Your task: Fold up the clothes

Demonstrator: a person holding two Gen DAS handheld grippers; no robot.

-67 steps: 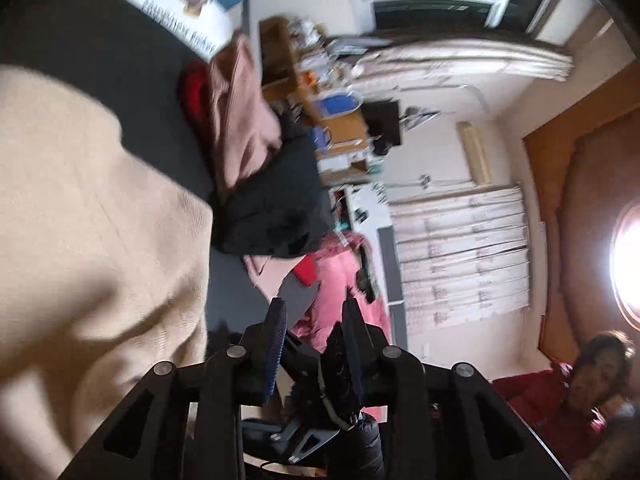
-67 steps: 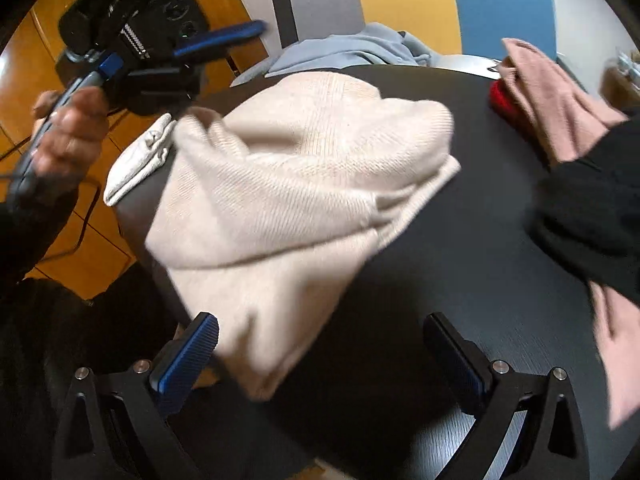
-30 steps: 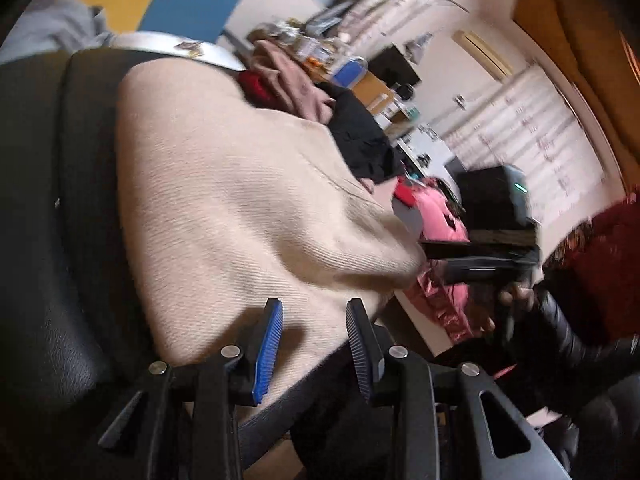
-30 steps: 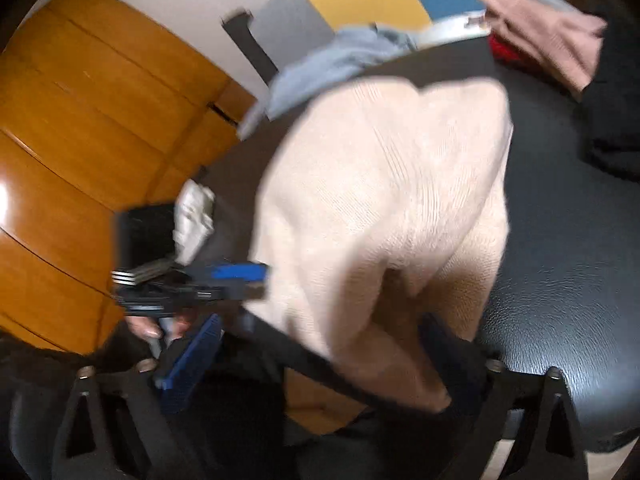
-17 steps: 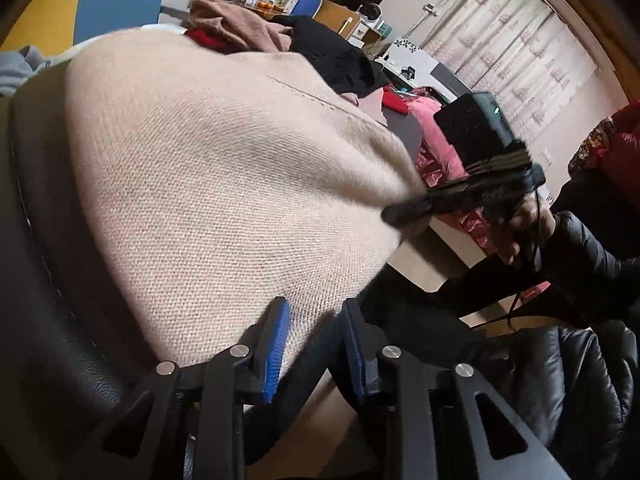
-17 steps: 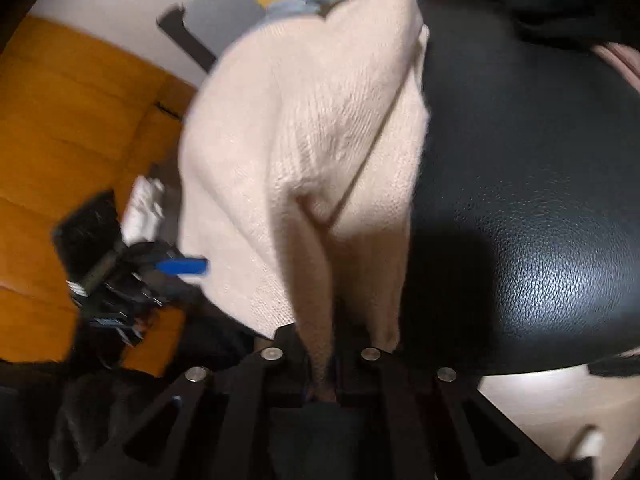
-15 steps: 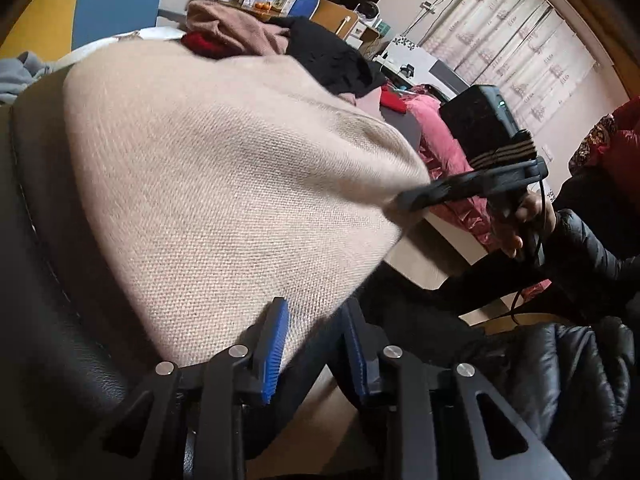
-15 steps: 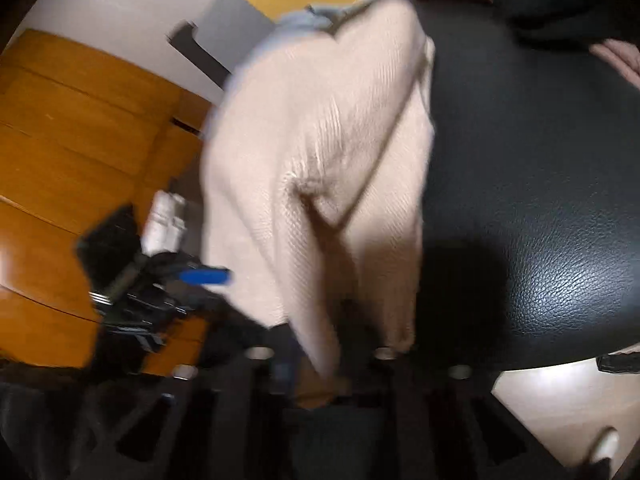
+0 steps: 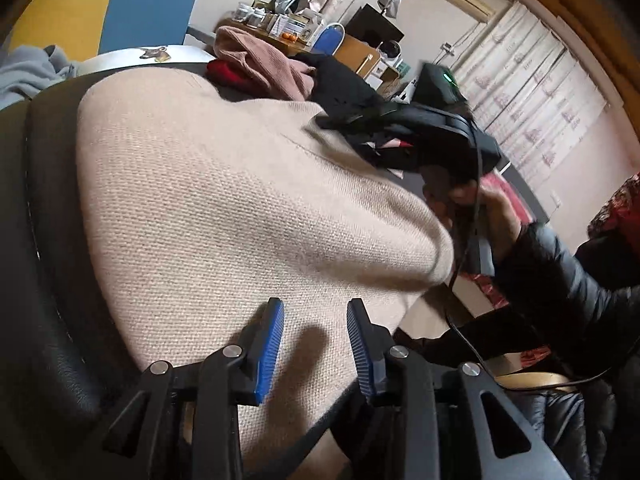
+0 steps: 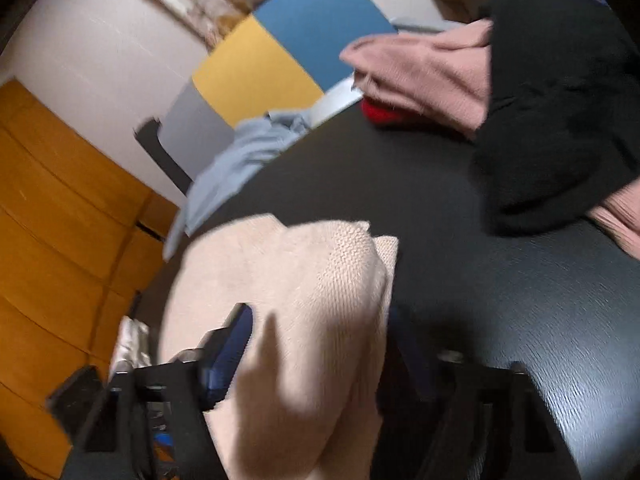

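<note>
The cream knit sweater (image 9: 224, 200) is spread over the near part of the black table (image 10: 500, 280), apart from the pile of pink and black clothes (image 10: 500, 80) at the far side, so that it can be folded alone. A bunched edge of it is carried in the right gripper (image 10: 316, 344), whose jaws have just been closing and look pressed on the knit, though blur hides the far one. The left gripper (image 9: 314, 344) is held just over the near hem, jaws partly apart and gripping nothing, probably to pin or take that edge.

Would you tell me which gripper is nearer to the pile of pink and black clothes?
Right. The right gripper reaches across the beige sweater beside the pile; the left gripper sits at the sweater's near edge.
</note>
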